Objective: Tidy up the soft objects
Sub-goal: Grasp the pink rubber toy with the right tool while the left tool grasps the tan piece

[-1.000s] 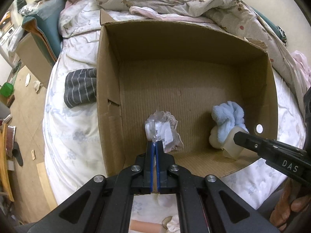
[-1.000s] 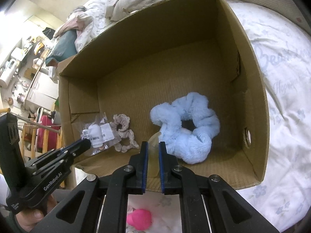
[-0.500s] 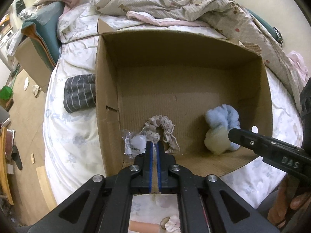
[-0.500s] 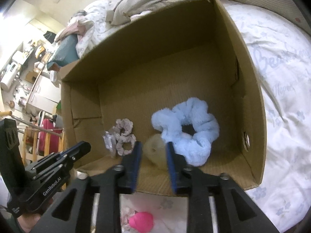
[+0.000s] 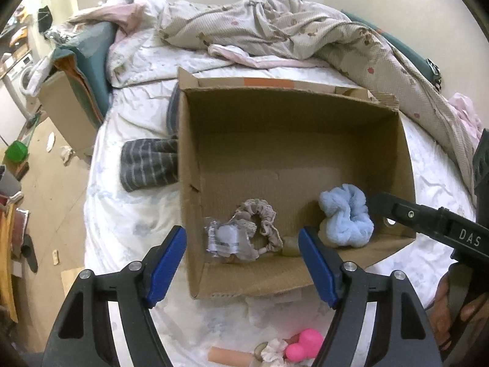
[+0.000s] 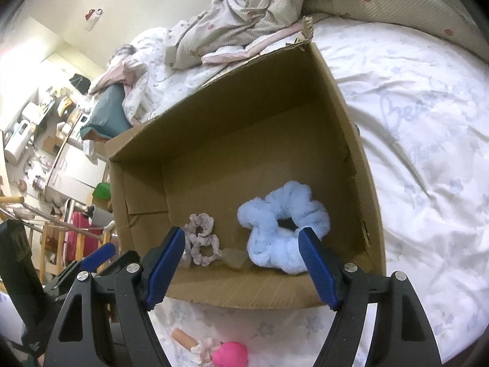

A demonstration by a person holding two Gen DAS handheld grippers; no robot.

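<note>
Both grippers hang spread wide and empty above the near wall of the cardboard box [image 5: 305,113]: the left gripper [image 5: 243,263] has its blue pads [image 5: 166,263] well apart, and the right gripper [image 6: 243,263] stands the same way, nothing between its fingers. Just beyond the left gripper, low in the box, lies the beige lace scrunchie [image 5: 259,223] with its crinkled clear packet and label [image 5: 226,240] touching it on the left-hand side; to its right sits a small pale translucent piece [image 5: 290,244], and further right the fluffy blue scrunchie [image 5: 347,214], which lies directly ahead of the right gripper's right finger. Nearer than both grippers, outside the box on the white bedsheet [image 6: 428,153], a pink rubbery toy [image 5: 304,348], a peach-coloured tube [image 5: 227,357] and a frilly cloth bit [image 5: 272,351] are yet to be gathered, so the job looks part done. The risk from here is mostly clumsiness close to the box: either gripper swinging back toward those leftovers could catch the near wall and tip or drag the light box across the soft bedding, spilling what is inside. The leftovers huddle together, so a wide grab may pinch two at once, or snag the sheet. The rounded pink toy could also squirt out of a shallow pinch.
</note>
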